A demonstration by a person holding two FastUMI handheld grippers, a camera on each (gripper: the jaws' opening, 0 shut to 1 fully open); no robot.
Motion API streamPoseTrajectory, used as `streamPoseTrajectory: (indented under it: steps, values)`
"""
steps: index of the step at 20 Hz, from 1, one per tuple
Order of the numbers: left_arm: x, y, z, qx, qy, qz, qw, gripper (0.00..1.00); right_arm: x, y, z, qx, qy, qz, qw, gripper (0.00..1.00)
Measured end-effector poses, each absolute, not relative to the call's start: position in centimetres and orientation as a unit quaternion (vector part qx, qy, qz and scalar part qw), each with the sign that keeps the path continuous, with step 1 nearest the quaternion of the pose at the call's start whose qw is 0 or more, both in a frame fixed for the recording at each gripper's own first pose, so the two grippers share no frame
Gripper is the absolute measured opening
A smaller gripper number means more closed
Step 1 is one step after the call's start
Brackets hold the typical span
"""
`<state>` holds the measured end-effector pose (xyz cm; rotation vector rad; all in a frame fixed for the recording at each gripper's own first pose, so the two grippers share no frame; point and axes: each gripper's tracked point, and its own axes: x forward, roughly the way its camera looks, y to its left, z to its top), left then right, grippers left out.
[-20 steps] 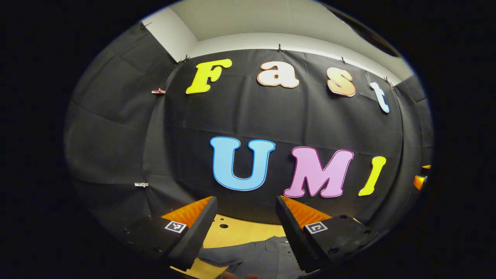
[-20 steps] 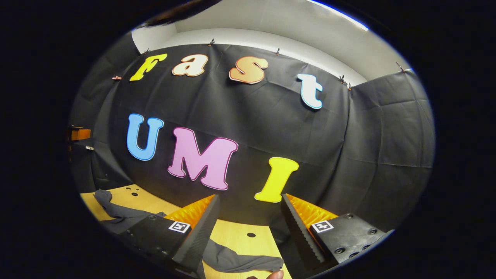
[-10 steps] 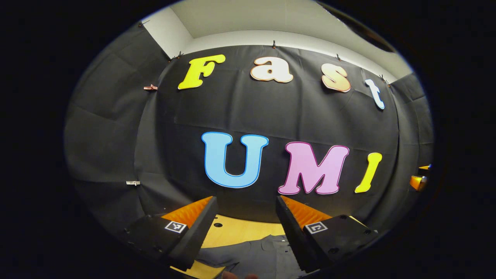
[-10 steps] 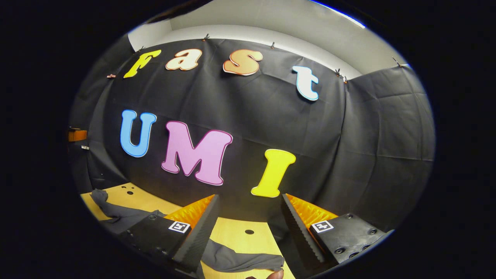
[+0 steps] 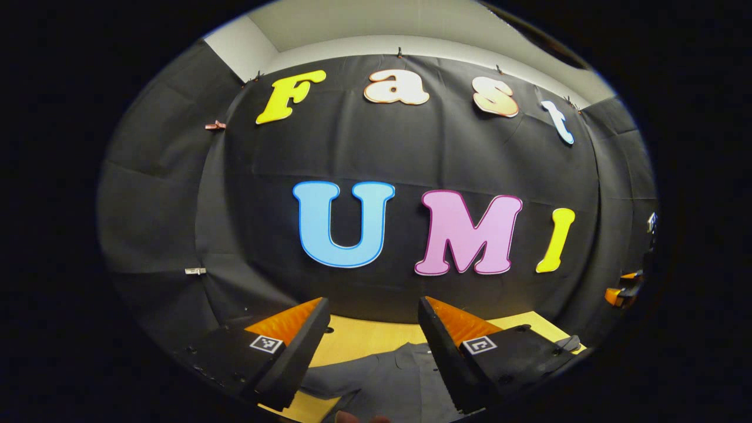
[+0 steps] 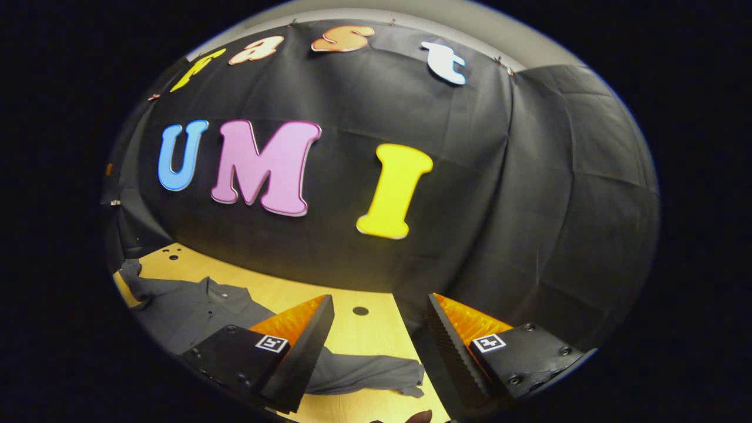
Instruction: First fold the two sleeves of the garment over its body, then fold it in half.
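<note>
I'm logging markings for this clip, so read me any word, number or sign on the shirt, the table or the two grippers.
Shirt: no readable word or number.
Table: none.
Left gripper: a square black-and-white marker on each finger, a pattern without letters.
Right gripper: the same kind of marker, nothing to read.

On my left gripper and right gripper, I see wedge-shaped fingers with ridged inner faces, black blocks with screws, and a small square black-and-white marker on each.
</note>
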<state>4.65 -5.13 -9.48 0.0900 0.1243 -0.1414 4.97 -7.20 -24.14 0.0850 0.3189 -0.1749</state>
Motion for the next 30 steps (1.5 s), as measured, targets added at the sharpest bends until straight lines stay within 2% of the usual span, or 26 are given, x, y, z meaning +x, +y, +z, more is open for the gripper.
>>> streamPoseTrajectory:
  steps: [3,11,18,23,24,26,28,30]
  values:
    - [4.5,-5.1,-10.9,0.051,0.08,-0.051,0.994,0.95,5.2,-9.1,-32.4,0.067,0.219,-0.109,0.967,0.98]
    - [3.6,-5.2,-13.6,0.056,0.122,-0.007,0.991,0.95,3.9,-11.6,-47.5,0.13,0.34,-0.14,0.921,0.98]
    - [2.6,-5.7,-14.9,0.064,0.14,0.013,0.988,0.95,3.7,-10.6,-54.6,0.138,0.403,-0.126,0.896,0.98]
    - [1.4,-5.2,-15.5,0.065,0.144,0.034,0.987,0.95,3.3,-9.4,-56.7,0.147,0.431,-0.113,0.883,0.96]
    - [1.1,-4.9,-15.4,0.067,0.143,0.041,0.987,0.95,3.6,-9.6,-56.4,0.147,0.419,-0.114,0.889,0.95]
    - [0.2,-4.1,-15.1,0.074,0.138,0.053,0.986,0.95,3.0,-10.2,-56.9,0.148,0.422,-0.121,0.886,0.76]
    - [-0.7,-3.3,-15.3,0.075,0.136,0.06,0.986,0.95,3.4,-11.2,-56.9,0.189,0.426,-0.145,0.873,0.1]
    - [-1.1,-1.9,-15.3,0.072,0.135,0.068,0.986,0.96,3.8,-10.9,-55.3,0.24,0.408,-0.152,0.868,0.1]
